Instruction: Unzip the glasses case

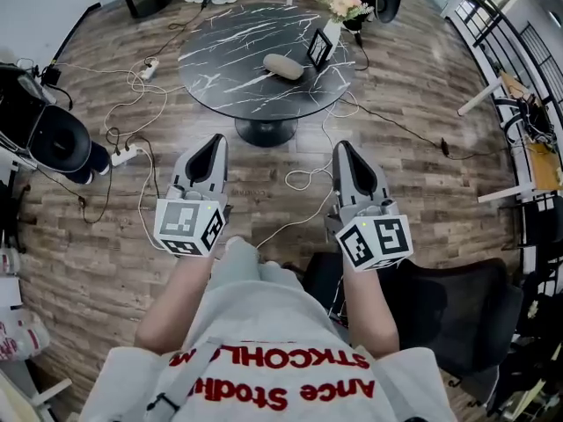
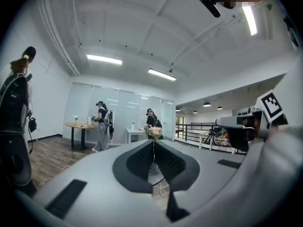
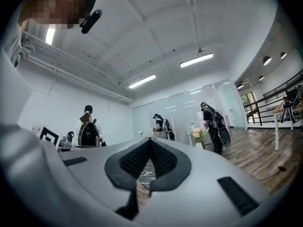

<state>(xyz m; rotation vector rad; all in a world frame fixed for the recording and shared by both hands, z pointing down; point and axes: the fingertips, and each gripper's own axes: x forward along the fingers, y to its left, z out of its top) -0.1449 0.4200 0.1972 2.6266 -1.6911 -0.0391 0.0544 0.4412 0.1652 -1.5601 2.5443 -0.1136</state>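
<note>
Head view: glasses case [image 1: 283,66] lies near the middle of the round table [image 1: 220,60], well apart from both grippers; I can't make out the zip from here. Left gripper [image 1: 214,141] and right gripper [image 1: 341,146] are level, jaws together, nothing in either. Step in hand, I'd say: approach, zip untouched. Next: close in, pin the case with 1 gripper, open the other for the pull. Vase [image 1: 332,32] at the far right edge holds flowers [image 1: 342,3]; case contents unseen.

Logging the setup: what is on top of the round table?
On the table: a glasses case, a small frame and a vase of flowers. The frame partly covers the vase; the case's zip is too small to see.
</note>
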